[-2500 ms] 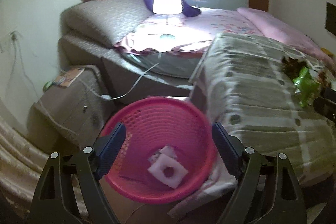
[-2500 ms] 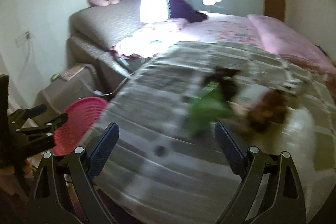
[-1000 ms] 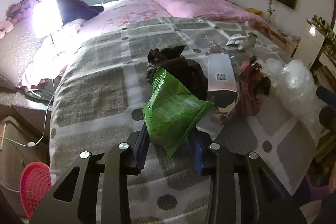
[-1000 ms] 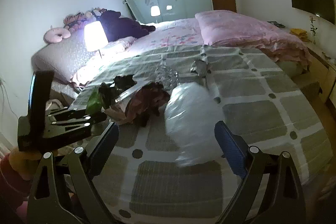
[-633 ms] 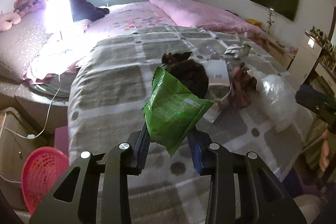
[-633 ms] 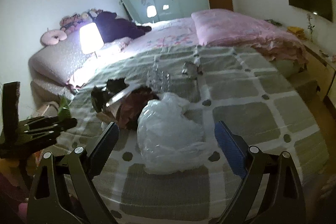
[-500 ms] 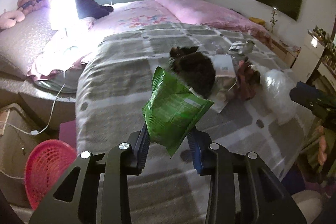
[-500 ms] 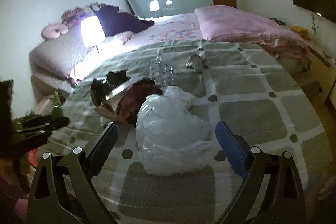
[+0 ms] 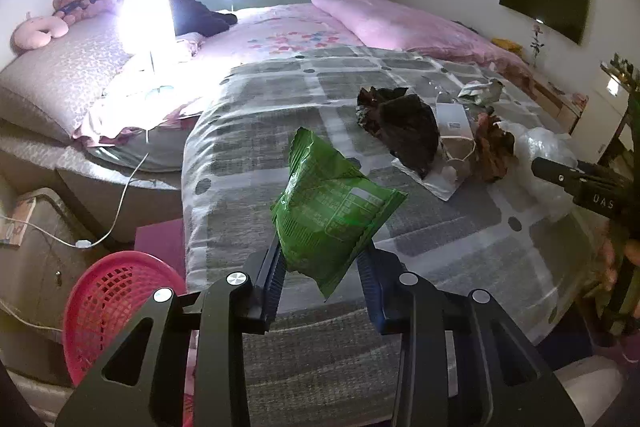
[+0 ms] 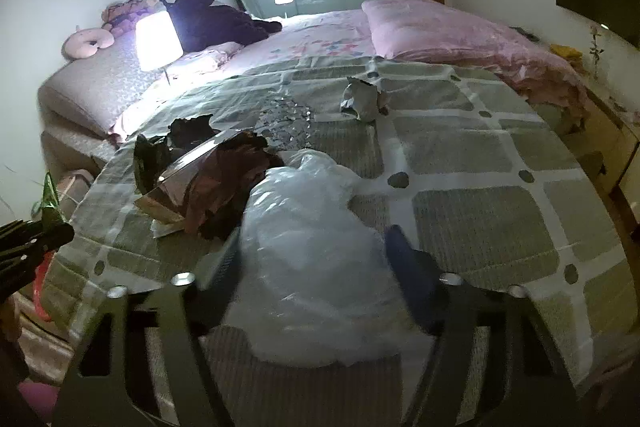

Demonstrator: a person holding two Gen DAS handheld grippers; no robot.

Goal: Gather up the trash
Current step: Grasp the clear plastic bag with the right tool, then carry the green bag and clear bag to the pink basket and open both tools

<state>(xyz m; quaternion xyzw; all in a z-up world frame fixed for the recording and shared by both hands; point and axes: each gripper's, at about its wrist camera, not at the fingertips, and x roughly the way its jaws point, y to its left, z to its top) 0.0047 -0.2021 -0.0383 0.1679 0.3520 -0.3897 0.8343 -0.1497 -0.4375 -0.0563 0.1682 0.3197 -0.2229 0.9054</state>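
Your left gripper [image 9: 322, 273] is clamping the green snack bag [image 9: 332, 215]; the pink basket [image 9: 112, 303] is sitting at eight o'clock. Your right gripper [image 10: 316, 267] is closing around the clear plastic bag [image 10: 312, 267], which looks slippery and may squirm free.

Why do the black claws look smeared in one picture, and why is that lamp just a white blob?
Right wrist view: the right gripper is motion-blurred because its jaws are closing around the clear plastic bag. Left wrist view: sharp, with the green snack bag crisp. In both views the lit lamp is overexposed, washing out nearby bedding, and the fisheye lens bends the room's edges.
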